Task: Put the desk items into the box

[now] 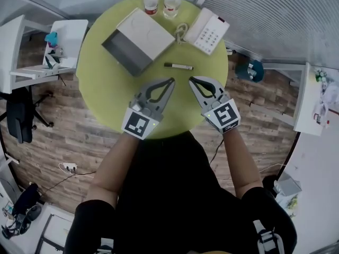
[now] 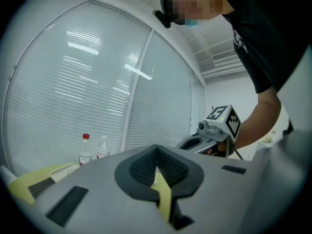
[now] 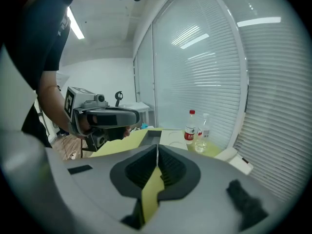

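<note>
We hold left gripper (image 1: 170, 81) and right gripper (image 1: 192, 80) above the bench (image 1: 106, 97), both jaws clenched empty; marker (image 1: 178, 66) lies just ahead of the jaws, box (image 1: 139, 41) beyond it.

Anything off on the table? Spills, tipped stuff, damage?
Nothing stands out. The red-capped bottle and the clear bottle stand upright, with no spill visible. The pen, phone and box lie apart on the green table. The left tool and right tool are shut and empty.
</note>
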Motion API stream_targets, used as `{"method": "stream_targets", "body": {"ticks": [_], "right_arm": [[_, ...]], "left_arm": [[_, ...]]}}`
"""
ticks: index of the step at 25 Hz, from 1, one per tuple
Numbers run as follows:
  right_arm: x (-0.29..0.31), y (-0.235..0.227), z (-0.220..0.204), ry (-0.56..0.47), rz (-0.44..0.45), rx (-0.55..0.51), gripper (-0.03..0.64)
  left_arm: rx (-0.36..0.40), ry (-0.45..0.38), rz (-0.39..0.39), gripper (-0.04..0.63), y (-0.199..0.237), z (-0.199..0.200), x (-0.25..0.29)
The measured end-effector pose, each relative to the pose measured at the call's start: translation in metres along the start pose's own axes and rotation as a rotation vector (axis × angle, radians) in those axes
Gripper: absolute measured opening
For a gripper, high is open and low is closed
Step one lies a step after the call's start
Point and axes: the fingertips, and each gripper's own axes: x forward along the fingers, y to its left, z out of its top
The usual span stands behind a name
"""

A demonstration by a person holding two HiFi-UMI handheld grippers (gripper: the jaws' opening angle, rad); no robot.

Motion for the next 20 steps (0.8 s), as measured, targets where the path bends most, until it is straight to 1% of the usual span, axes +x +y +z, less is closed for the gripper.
{"method": "stream_targets", "body": {"ticks": [4,6,9,13,15,17,19,20], "right_arm": [[0.037,-0.019,-0.039,0.089,0.061,-0.045,0.018],[0.056,-0.023,-0.063,0.151,0.099,-0.068,0.018],[0.081,-0.027,-0.094,0.239,0.151,-0.106,0.02],[0.112,-0.024,-0.126,0.33,0.207,-0.179,0.02],[0.124,-0.024,-0.141,0.366,0.231,-0.223,0.02],[0.135,-0.027,-0.155,0.395,0.237,-0.261,0.022],[0.146,-0.034,-0.167,0.42,0.234,-0.284,0.048],[0.15,-0.036,-0.174,0.436,0.238,-0.289,0.082]], "left_arm": [[-0.039,0.028,0.043,0.011,0.019,-0.045,0.019],[-0.025,0.054,0.046,0.011,0.025,-0.068,0.026],[-0.008,0.076,0.076,0.011,0.033,-0.097,0.034],[0.014,0.127,0.097,0.011,0.04,-0.132,0.036],[0.013,0.134,0.114,0.011,0.045,-0.145,0.038],[-0.004,0.128,0.134,0.011,0.052,-0.156,0.04],[-0.008,0.134,0.142,0.011,0.06,-0.166,0.042],[-0.005,0.142,0.143,0.011,0.064,-0.171,0.042]]}}
